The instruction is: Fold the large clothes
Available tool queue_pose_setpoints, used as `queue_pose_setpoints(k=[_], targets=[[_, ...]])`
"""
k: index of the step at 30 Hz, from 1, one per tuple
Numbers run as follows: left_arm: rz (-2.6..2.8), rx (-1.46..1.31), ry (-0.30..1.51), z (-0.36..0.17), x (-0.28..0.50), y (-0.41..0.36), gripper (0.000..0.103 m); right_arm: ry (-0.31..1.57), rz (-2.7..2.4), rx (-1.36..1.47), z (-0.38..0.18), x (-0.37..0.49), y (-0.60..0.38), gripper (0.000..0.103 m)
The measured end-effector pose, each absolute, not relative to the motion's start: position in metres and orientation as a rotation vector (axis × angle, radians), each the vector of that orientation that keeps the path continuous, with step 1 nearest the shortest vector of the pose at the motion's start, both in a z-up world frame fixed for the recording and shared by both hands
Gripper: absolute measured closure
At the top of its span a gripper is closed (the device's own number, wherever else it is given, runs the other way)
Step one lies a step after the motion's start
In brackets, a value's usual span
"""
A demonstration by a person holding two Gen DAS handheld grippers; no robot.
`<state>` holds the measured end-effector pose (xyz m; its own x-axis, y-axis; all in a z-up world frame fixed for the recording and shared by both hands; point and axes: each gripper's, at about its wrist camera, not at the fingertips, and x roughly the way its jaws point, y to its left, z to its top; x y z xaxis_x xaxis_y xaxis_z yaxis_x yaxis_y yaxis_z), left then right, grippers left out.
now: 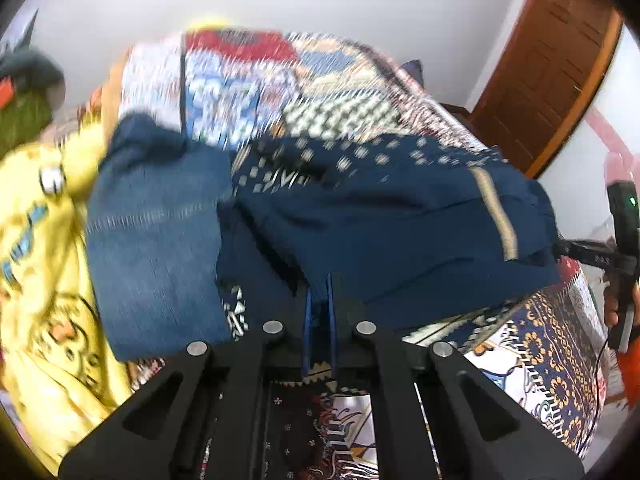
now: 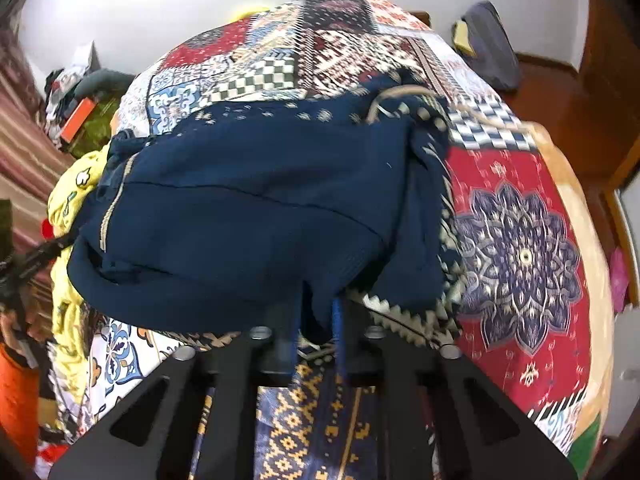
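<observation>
- Both grippers pinch the near hem of a navy garment lying across the patchwork bedspread, toward the bed's near edge.
- The left gripper has its jaws nearly closed on a thin fold of cloth; the right gripper likewise clamps a bunched fold.
- Risk: such shallow bites may slip if the hem is pulled unevenly.
- Risk: the jeans and the yellow garment by the left edge could snag the fold.
</observation>
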<state>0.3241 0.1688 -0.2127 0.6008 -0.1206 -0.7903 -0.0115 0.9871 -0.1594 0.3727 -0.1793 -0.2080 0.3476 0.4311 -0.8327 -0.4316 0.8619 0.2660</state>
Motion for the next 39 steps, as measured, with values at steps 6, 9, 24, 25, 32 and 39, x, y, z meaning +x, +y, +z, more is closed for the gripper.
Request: queue_pose_setpoints(k=[6,9,24,25,32,39], targets=[[-0.067,-0.189,0.821,-0.169,0.328,0.173,0.100,0.953,0.580,-0.010,-0.168,0.380,-0.170,0.097],[-0.070,-0.233,0.762,-0.147,0.340,0.181,0.100,0.895,0.573,-0.013,-0.145,0.395,-0.170,0.097],[0.183,-0.369,0.734,-0.176,0.450,0.259,0.102,0.852,0.241,0.012,-0.151,0.516,-0.171,0.100],[0.192,-0.377,0.754,-0.186,0.456,0.262,0.102,0.871,0.236,0.028,-0.153,0.520,-0.174,0.100],[0.121,-0.316,0.894,-0.233,0.462,0.243,0.102,0.887,0.292,-0.037,-0.171,0.502,-0.174,0.100],[0.056,-0.179,0.912,-0.223,0.433,0.206,0.100,0.759,0.499,-0.196,-0.140,0.434,-0.141,0.100]])
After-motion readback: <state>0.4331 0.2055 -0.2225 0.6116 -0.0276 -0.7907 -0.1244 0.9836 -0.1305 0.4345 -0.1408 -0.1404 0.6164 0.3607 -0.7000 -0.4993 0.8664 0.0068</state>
